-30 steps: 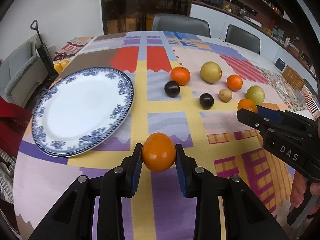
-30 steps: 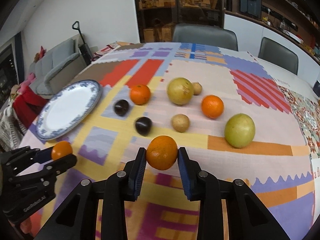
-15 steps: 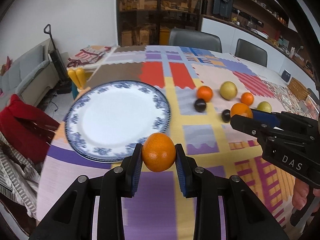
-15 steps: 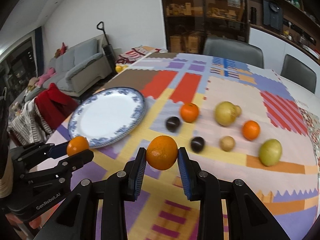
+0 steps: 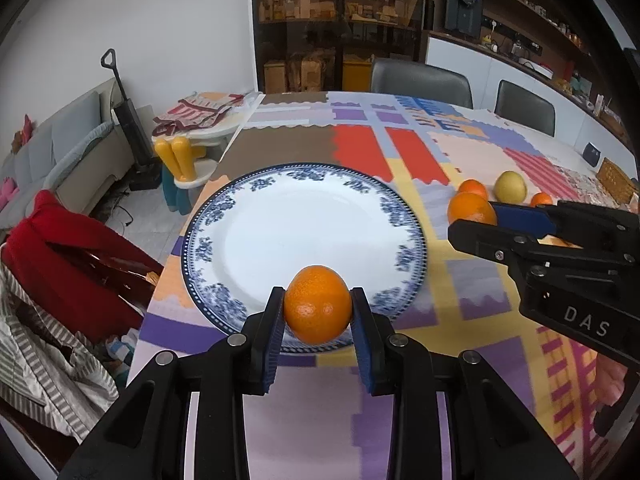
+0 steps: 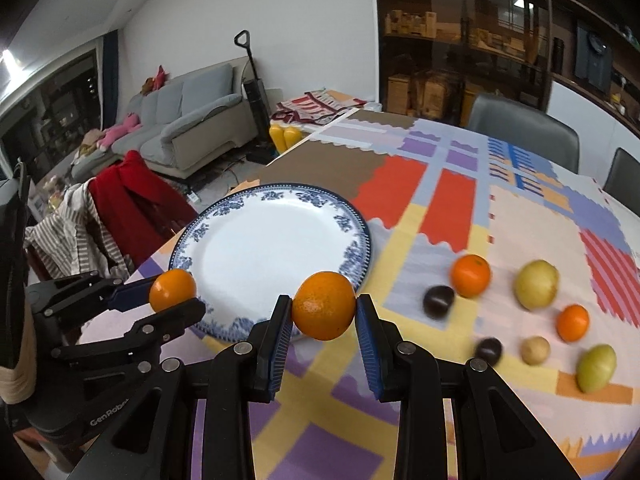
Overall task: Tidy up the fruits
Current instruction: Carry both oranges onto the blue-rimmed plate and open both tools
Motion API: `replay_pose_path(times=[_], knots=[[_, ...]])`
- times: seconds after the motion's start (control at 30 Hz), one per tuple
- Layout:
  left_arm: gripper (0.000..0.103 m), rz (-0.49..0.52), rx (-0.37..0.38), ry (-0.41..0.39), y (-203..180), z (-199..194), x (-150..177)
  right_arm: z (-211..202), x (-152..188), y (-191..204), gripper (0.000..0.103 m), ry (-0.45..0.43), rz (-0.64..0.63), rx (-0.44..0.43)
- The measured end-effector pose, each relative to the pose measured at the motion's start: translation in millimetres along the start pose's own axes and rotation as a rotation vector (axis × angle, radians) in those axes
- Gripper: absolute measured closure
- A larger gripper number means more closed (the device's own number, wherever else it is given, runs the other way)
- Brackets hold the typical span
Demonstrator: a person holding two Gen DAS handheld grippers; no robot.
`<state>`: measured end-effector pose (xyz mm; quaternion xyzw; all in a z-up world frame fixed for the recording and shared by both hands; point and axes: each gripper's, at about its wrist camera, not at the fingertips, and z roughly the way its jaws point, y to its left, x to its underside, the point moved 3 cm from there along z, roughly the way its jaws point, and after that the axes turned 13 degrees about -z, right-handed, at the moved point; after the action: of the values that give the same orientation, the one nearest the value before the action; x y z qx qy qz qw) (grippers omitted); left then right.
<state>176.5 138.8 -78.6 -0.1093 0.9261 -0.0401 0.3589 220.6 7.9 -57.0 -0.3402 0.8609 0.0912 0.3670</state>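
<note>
An orange [image 5: 318, 304] sits between the blue pads of my left gripper [image 5: 318, 320], which is shut on it, just above the near rim of the blue-patterned white plate [image 5: 280, 232]. My right gripper [image 6: 324, 314] is shut on a second orange [image 6: 323, 302], which hangs over the plate's [image 6: 260, 252] near right rim. Each gripper shows in the other's view, the right gripper [image 5: 476, 218] to the right and the left gripper [image 6: 176, 296] to the left. Nothing lies on the plate.
Several loose fruits lie on the patchwork tablecloth to the right: an orange [image 6: 471, 275], a yellow fruit [image 6: 536, 285], two dark plums [image 6: 438, 301], a small brown one [image 6: 535, 350]. The table edge runs left of the plate, with a red garment [image 5: 68, 264] on a chair beyond it.
Both grippers have carried their oranges leftward to the plate, which now lies straight ahead of them. The loose fruits have slid to the right of both views.
</note>
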Motion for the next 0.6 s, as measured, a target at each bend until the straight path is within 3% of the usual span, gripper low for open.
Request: replay_pose_path(times=[0.6], knots=[[0.072,-0.009,-0.021,0.063,29,54,-20,71,-14,14,0.07,0.095,-0.026,-0.03]])
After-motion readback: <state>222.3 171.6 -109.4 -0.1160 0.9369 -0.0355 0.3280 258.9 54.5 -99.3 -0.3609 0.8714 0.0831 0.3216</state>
